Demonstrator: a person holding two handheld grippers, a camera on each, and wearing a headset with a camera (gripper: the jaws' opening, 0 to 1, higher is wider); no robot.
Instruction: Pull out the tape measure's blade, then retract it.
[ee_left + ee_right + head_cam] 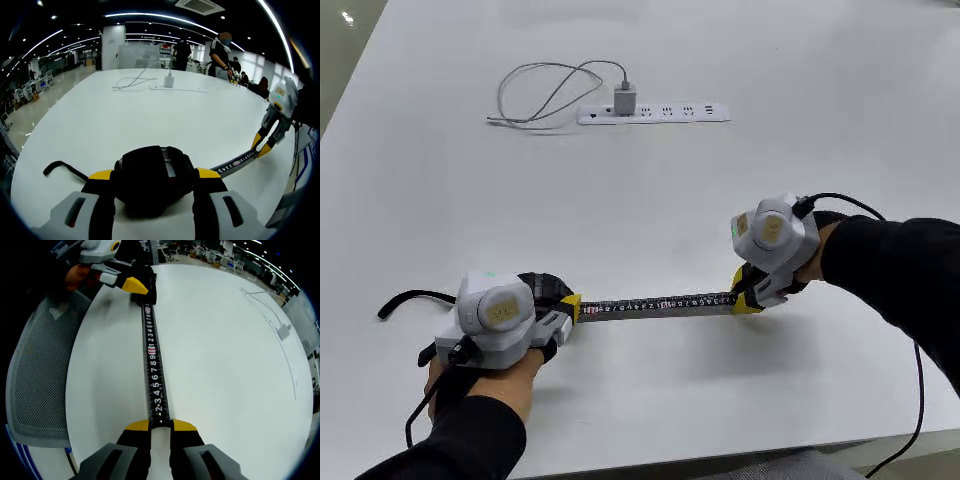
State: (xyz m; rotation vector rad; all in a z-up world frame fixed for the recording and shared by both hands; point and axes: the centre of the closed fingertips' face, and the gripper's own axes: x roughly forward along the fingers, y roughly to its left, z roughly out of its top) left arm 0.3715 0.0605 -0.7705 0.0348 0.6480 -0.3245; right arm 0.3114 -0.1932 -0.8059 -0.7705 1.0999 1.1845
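My left tongs [154, 176] are clamped round the black tape measure case [150, 162], which sits on the white table [650, 220] with its strap [408, 298] lying off to one side. My right tongs [161, 427] pinch the end of the blade [152, 365], which runs flat along the table between the two. The end hook, I think, is hidden inside that grip. A power strip [655, 113] lies well away.

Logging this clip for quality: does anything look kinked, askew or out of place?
Nothing stands out. The blade runs straight and unkinked from the case in the left gripper to the right gripper clamping its tip.
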